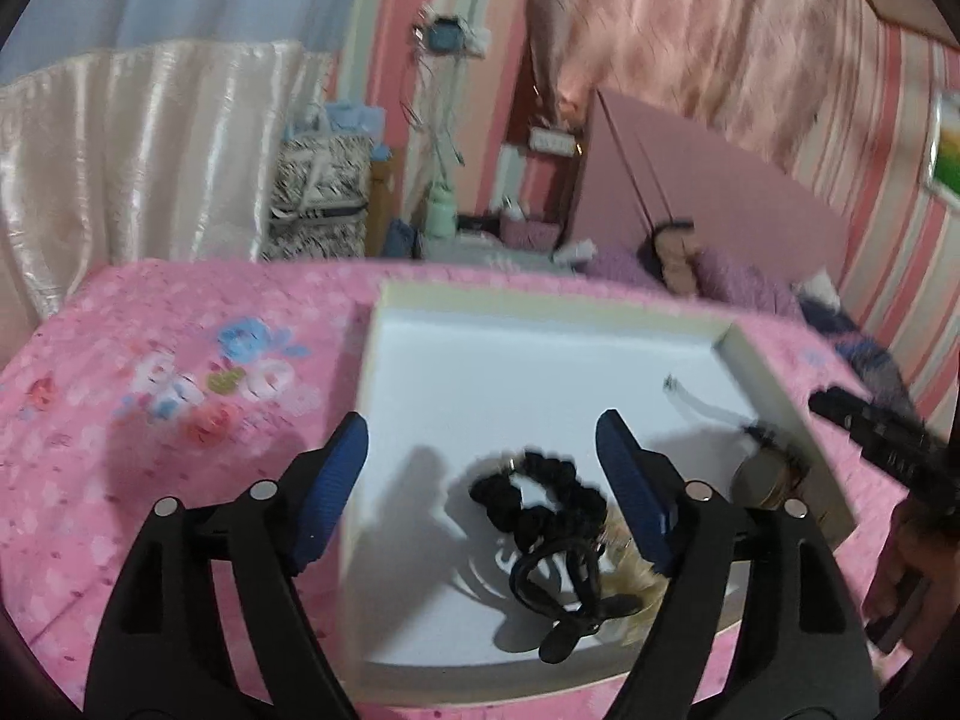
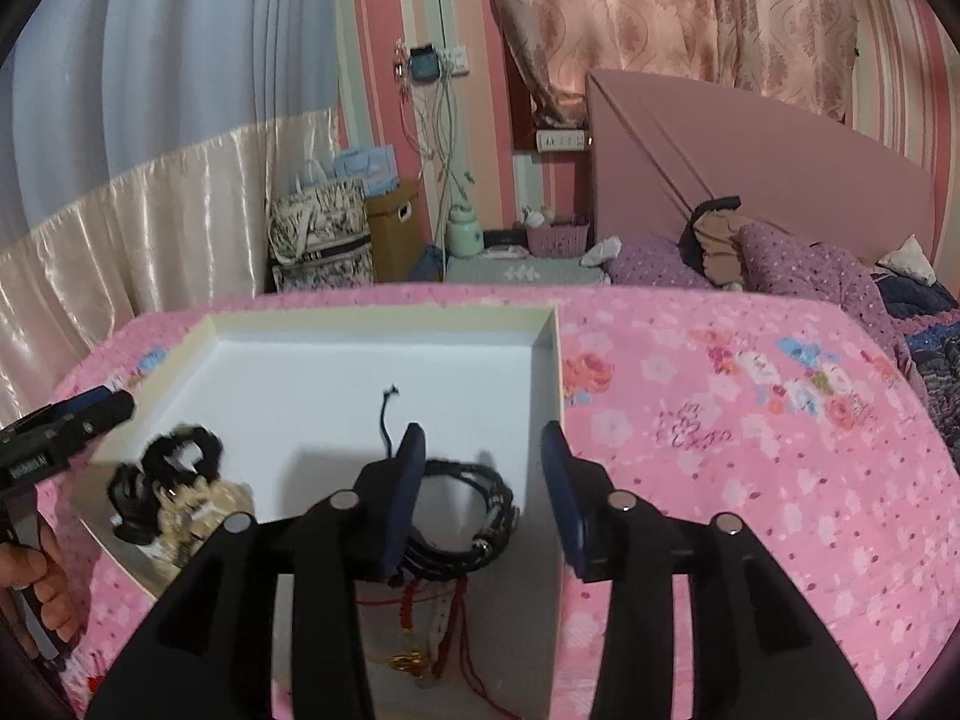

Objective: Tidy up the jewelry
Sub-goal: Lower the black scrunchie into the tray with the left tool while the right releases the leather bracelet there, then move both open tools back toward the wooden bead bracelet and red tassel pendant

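A shallow white box [image 1: 540,300] lies on the pink bedspread. In the left wrist view my left gripper [image 1: 483,426] stands open above the box floor. Nothing is between its blue pads. Below it lie a black scrunchie [image 1: 540,492], a thin black hair tie [image 1: 558,576] and a cream scrunchie [image 1: 624,585]. In the right wrist view my right gripper [image 2: 483,432] is open over the box's right side [image 2: 555,360]. A black braided bracelet [image 2: 480,498] lies on the floor under it, partly hidden by the left finger and not pinched. A red cord with a gold pendant [image 2: 414,654] lies nearer.
The bed's pink floral cover [image 2: 750,450] surrounds the box. Purple pillows [image 2: 798,270] and a pink headboard [image 2: 750,150] are at the far right. A nightstand [image 2: 516,270] and bags [image 2: 318,234] stand beyond the bed. A person's hand [image 2: 36,588] grips the left tool.
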